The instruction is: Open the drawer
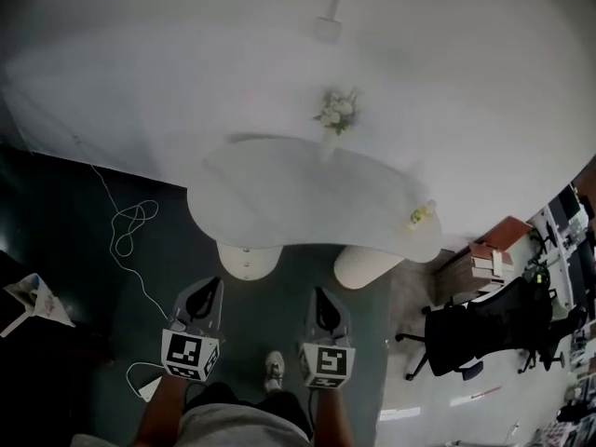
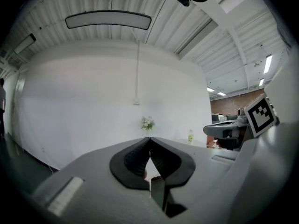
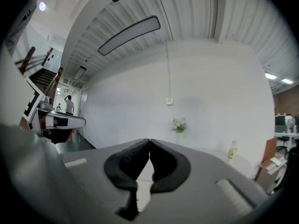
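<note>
Two grippers ride low in front of you, side by side over the dark green floor (image 1: 279,315). The left gripper (image 1: 210,287) and the right gripper (image 1: 322,294) both have their black pads pressed tip to tip with nothing between them. That clenched, empty state suits a carrying posture, I judge, since nothing is within reach to grip. Both point roughly level towards the white kidney-shaped tabletop (image 1: 279,203), which stands well ahead on two rounded white pedestal legs (image 1: 248,259). You hold the square-marker cubes uppermost, where your head camera sees them plainly. As for the drawer, no view shows a drawer front clearly. The tabletop seems to carry none along its visible edge. My best guess is the low brown wooden cabinet (image 1: 486,259) off the table's right end, though it is too small to make out handles or fronts. It sits near a black office chair (image 1: 466,329), well apart from both grippers. A small vase of white flowers (image 1: 335,112) and a yellow-green plastic bottle (image 1: 421,215) stand on the tabletop, clear of any likely route. A loose white cable (image 1: 126,226) loops across the floor to your left, so a rightward path keeps your feet out of it. The task looks barely begun, with the approach to make.
</note>
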Demonstrator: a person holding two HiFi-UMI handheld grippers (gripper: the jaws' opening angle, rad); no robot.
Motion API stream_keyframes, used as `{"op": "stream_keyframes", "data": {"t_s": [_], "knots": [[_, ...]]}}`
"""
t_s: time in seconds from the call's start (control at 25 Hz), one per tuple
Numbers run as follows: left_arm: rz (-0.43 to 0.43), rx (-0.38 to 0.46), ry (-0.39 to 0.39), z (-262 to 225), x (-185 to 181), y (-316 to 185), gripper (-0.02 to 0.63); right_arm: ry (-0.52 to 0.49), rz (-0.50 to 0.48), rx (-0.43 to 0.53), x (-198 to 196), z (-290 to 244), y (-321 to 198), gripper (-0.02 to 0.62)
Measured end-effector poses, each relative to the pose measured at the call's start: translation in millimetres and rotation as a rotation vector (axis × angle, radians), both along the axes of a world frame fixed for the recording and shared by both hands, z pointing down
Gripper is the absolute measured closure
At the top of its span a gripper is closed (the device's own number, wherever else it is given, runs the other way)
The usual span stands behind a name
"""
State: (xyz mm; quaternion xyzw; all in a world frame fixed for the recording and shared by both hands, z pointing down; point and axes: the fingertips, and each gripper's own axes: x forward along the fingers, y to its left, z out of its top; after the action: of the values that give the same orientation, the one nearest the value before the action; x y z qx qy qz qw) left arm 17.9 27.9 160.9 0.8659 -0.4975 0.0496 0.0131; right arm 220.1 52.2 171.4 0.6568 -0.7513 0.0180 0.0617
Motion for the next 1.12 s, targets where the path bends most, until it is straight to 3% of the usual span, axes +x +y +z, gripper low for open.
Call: {"op": "stream_keyframes", "data": {"t_s": [0.24,0.56,1.12], "knots": [[-0.152,-0.015,-0.021,8,13,-34,0.595,-0.005,-0.15,-0.034,13,14,-62,0.591],[-0.319,-0.059,-0.022,37,8,-49,0.595,-0.008,-0.331,-0.057,-3,37,-107,0.591],[-0.418,-0.098,-0.038,81,-18,-50,0.595,0.023,-0.467,-0.124,-45,101,-129,0.591]]}}
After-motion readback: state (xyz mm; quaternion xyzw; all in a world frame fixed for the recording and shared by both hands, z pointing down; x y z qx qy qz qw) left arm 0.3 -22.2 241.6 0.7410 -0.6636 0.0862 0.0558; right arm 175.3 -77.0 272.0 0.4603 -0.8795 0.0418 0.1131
